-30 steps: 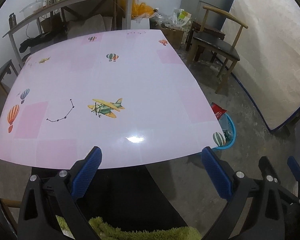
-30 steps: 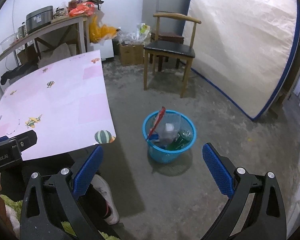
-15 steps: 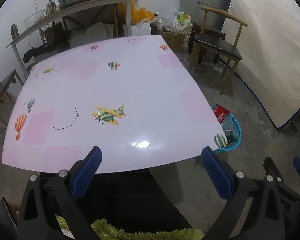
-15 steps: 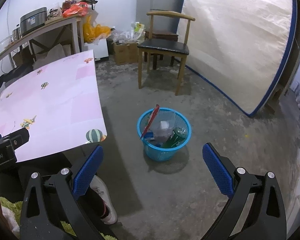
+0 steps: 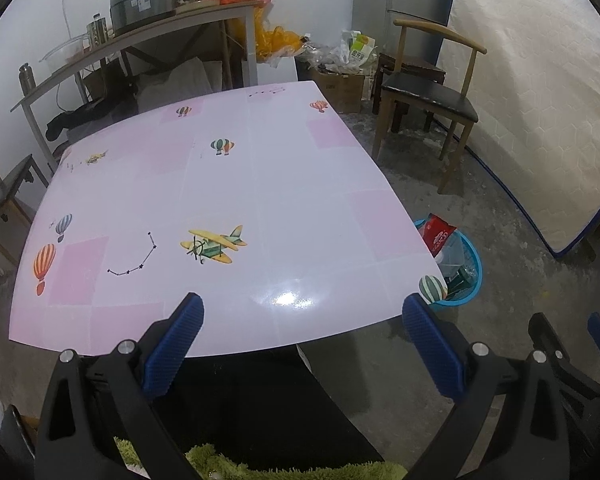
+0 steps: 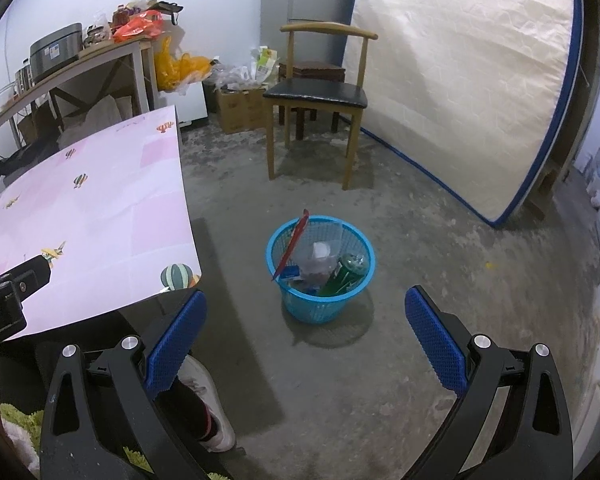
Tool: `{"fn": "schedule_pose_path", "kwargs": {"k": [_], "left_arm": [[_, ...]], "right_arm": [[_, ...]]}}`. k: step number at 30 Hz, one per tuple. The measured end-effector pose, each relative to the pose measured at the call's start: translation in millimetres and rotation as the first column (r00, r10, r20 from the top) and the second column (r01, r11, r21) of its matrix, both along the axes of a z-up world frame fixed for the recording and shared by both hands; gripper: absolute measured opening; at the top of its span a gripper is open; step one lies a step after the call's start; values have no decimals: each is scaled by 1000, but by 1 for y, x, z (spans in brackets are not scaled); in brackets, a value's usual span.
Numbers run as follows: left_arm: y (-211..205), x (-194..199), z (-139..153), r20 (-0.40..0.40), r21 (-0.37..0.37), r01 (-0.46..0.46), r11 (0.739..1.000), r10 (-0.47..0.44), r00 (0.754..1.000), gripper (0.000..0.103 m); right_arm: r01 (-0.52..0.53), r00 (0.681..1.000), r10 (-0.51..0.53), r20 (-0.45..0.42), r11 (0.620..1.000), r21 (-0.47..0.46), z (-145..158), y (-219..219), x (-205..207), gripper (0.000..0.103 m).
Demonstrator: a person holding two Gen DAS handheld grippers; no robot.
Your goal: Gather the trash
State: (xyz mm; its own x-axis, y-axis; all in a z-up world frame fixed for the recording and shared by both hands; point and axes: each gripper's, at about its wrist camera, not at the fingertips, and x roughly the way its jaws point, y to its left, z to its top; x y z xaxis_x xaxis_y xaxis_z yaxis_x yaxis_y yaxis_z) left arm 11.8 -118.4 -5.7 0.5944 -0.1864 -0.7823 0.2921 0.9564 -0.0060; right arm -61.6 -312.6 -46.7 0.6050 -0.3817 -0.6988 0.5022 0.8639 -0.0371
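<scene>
A blue mesh trash basket [image 6: 320, 304] stands on the concrete floor beside the table's right corner. It holds a red wrapper [image 6: 292, 242], a green can [image 6: 346, 274] and clear plastic. It shows partly behind the table corner in the left wrist view [image 5: 470, 276]. My left gripper [image 5: 300, 340] is open and empty, just off the near edge of the pink patterned table [image 5: 220, 184]. My right gripper [image 6: 304, 336] is open and empty, above the floor in front of the basket.
A wooden chair [image 6: 316, 96] with a black seat stands behind the basket. A mattress [image 6: 460, 80] leans on the right wall. A cluttered shelf table [image 5: 140, 36], boxes and bags line the back wall. The person's shoe [image 6: 208, 412] is below the right gripper.
Both grippers have drawn back and risen a little; the table and the basket look smaller and farther. Both stay open and empty.
</scene>
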Motion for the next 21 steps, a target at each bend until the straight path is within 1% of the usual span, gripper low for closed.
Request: {"fn": "schedule_pose_path", "kwargs": {"k": [21], "left_arm": [[-2, 0, -1, -1, 8, 0, 1000, 0, 1000, 98]], "right_arm": [[6, 1000, -6, 2, 1000, 0, -1, -1, -1, 95]]}}
